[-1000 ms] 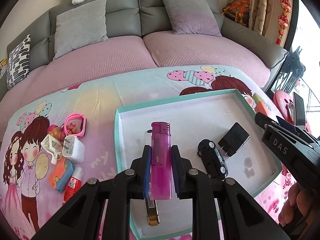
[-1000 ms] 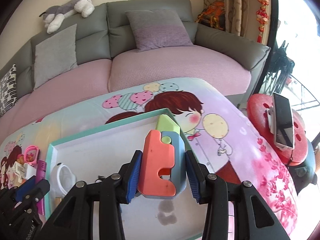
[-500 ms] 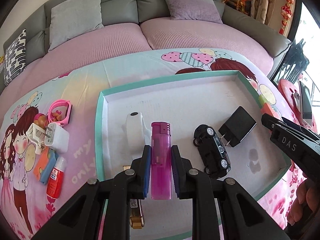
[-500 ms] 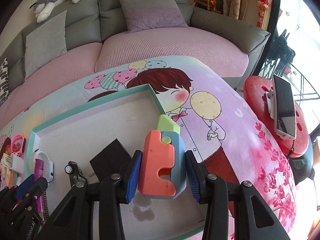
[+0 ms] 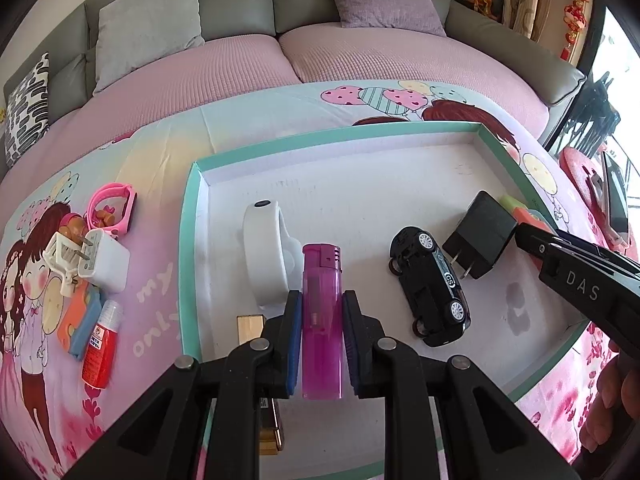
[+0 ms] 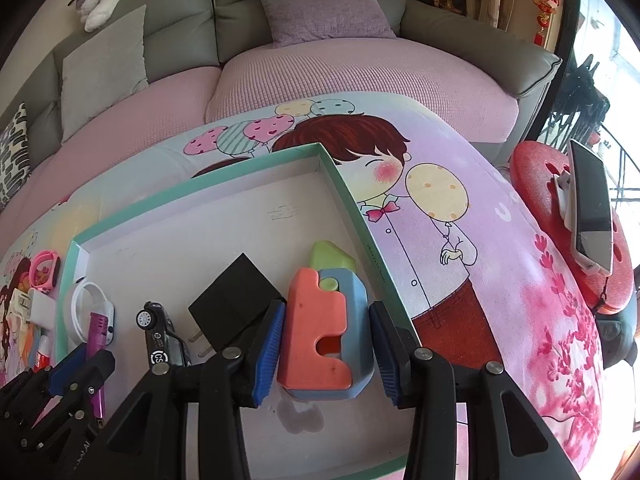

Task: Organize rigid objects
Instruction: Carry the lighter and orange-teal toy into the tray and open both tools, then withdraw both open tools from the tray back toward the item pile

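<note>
Left gripper [image 5: 321,344]: clamped mid-body on purple lighter [image 5: 322,312], light, slick plastic.
Right gripper [image 6: 326,354]: gripping rigid orange-blue toy [image 6: 322,332] by its sides.

Bright daylight, strong fisheye curve in both views

Light floods in from the blown-out window [image 6: 624,24] at the right, beyond the sofa [image 5: 320,36]; shadows inside the tray [image 5: 192,208] are soft, focus is crisp, straight lines bow outward and the corners go black.
</note>
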`<state>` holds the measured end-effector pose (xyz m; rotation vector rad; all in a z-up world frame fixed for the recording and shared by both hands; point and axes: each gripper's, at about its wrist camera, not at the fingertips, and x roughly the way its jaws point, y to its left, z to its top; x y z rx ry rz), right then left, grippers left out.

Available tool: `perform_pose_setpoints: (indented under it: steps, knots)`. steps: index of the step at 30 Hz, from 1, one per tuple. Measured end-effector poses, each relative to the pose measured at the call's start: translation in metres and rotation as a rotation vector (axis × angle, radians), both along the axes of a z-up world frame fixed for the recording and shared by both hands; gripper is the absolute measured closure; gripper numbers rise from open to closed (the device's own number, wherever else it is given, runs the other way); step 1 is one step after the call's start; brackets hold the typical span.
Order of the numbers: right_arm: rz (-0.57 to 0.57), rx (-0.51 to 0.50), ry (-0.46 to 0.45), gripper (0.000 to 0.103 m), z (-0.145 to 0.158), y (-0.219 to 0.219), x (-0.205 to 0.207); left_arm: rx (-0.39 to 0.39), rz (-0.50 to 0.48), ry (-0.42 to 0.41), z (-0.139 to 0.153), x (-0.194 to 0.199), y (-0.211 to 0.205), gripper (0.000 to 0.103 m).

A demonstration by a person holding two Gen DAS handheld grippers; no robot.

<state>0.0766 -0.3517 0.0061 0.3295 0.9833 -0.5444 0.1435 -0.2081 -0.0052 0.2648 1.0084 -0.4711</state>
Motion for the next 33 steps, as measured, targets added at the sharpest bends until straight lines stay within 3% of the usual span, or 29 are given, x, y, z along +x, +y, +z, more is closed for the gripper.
perform_pose_setpoints:
  steps: [10, 12, 15, 19, 24, 28, 30, 33]
  knots:
    - [-0.002, -0.01, 0.014, 0.057, 0.001, 0.001, 0.001, -0.018, 0.021, 0.004, 0.004, 0.002, 0.006, 0.081]
    - [-0.003, -0.021, 0.01, 0.056, 0.003, 0.002, 0.001, -0.03, 0.025, 0.003, 0.007, 0.002, 0.008, 0.071]
    - [-0.003, -0.018, 0.001, 0.046, 0.005, 0.001, 0.0, -0.038, 0.033, -0.01, 0.012, 0.002, 0.011, 0.055]
    - [0.001, -0.032, -0.023, 0.046, 0.012, 0.004, -0.001, -0.049, 0.047, -0.03, 0.019, 0.002, 0.016, 0.052]
    - [0.016, -0.022, -0.062, 0.046, 0.02, 0.007, -0.001, -0.066, 0.078, -0.058, 0.028, 0.004, 0.024, 0.04]
    - [0.035, -0.026, -0.091, 0.033, 0.025, 0.013, 0.001, -0.08, 0.131, -0.073, 0.032, 0.009, 0.039, 0.033]
    - [0.05, -0.026, -0.109, 0.032, 0.028, 0.017, 0.002, -0.08, 0.17, -0.072, 0.031, 0.013, 0.047, 0.018]
    - [0.074, -0.02, -0.117, 0.027, 0.029, 0.023, 0.006, -0.077, 0.219, -0.07, 0.028, 0.02, 0.06, 0.011]
